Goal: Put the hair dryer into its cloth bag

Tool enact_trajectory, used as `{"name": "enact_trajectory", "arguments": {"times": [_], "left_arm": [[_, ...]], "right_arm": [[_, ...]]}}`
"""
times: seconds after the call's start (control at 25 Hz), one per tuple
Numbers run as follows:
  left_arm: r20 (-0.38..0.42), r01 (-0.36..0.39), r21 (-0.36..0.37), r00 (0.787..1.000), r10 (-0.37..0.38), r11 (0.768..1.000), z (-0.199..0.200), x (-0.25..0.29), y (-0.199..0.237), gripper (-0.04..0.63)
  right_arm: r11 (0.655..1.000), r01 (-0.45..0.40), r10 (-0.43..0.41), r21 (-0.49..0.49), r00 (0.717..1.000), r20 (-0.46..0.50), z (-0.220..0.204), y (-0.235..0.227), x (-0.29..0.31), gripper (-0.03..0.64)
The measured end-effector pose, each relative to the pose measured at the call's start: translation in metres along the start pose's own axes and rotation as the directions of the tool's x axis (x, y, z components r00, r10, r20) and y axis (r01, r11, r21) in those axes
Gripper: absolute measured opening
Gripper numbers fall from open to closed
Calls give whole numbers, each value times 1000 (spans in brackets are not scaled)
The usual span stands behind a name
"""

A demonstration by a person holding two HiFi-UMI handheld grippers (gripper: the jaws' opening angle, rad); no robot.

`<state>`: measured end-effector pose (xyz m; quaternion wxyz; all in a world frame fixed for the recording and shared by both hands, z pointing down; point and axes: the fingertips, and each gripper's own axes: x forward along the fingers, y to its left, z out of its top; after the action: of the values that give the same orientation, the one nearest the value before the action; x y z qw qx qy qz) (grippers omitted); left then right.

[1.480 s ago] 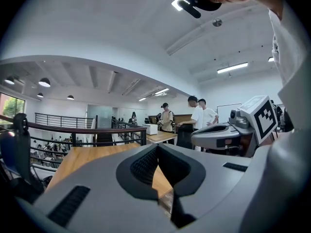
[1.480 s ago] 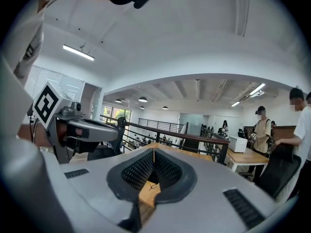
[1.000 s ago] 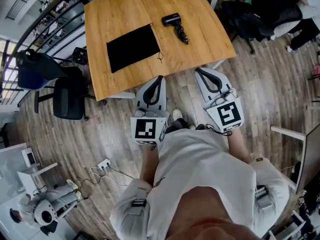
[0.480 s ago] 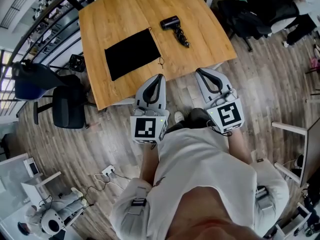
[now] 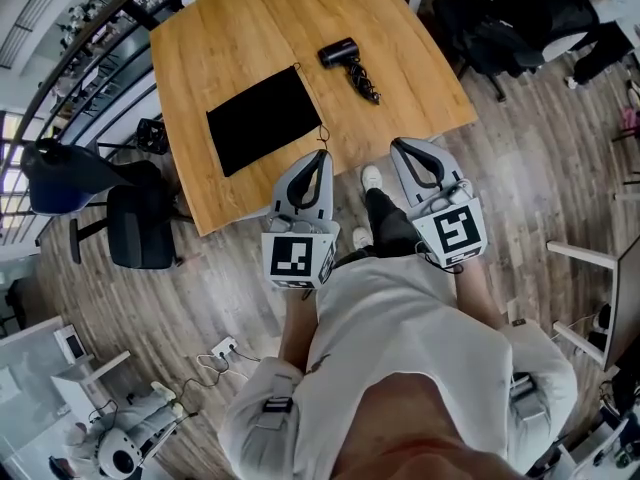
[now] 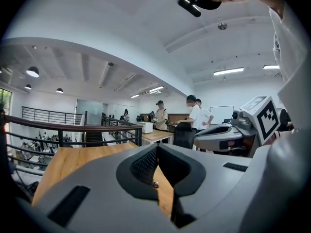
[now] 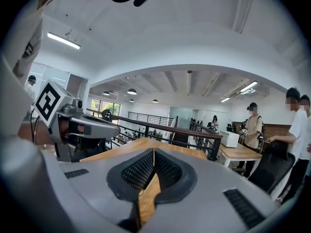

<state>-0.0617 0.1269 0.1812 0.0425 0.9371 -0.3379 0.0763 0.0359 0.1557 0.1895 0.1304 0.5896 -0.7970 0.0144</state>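
The head view alone shows the task's things. The flat black cloth bag [image 5: 262, 118] lies on the light wooden tabletop [image 5: 220, 28] toward its left edge, with one corner close to the near edge. The black hair dryer [image 5: 341, 52] lies to the bag's right, apart from it and nearer the right edge, its dark cord bunched beside it. The left gripper [image 5: 321, 154] and right gripper [image 5: 396, 144] point at the near edge, side by side.

Only the gripper views show the jaws. The left gripper [image 6: 156, 147] has its pads pressed together with nothing between them, and so does the right gripper [image 7: 153, 150]. Each shows a strip of wood below the pads, a dark railing [image 7: 184, 129] and people [image 6: 160, 114] standing at a far desk. Neither clearly shows the bag or the dryer.
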Motion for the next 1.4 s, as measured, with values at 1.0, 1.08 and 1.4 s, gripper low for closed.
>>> {"name": "enact_trajectory", "arguments": {"times": [1.0,1.08,1.4], "left_arm": [[-59,-71,31,996,73,997,28,145,76,20],[-64,-81,29,995,82,996,29,157,78,20],[-115,-110,13,987,111,994,18,193,95,20]], "right_arm": [[996,-80,80,44,997,3,6,-111,142,21],[995,-89,90,53,996,-2,1,-121,152,21],[986,-165,165,37,986,-18,-8,-141,190,21]]}}
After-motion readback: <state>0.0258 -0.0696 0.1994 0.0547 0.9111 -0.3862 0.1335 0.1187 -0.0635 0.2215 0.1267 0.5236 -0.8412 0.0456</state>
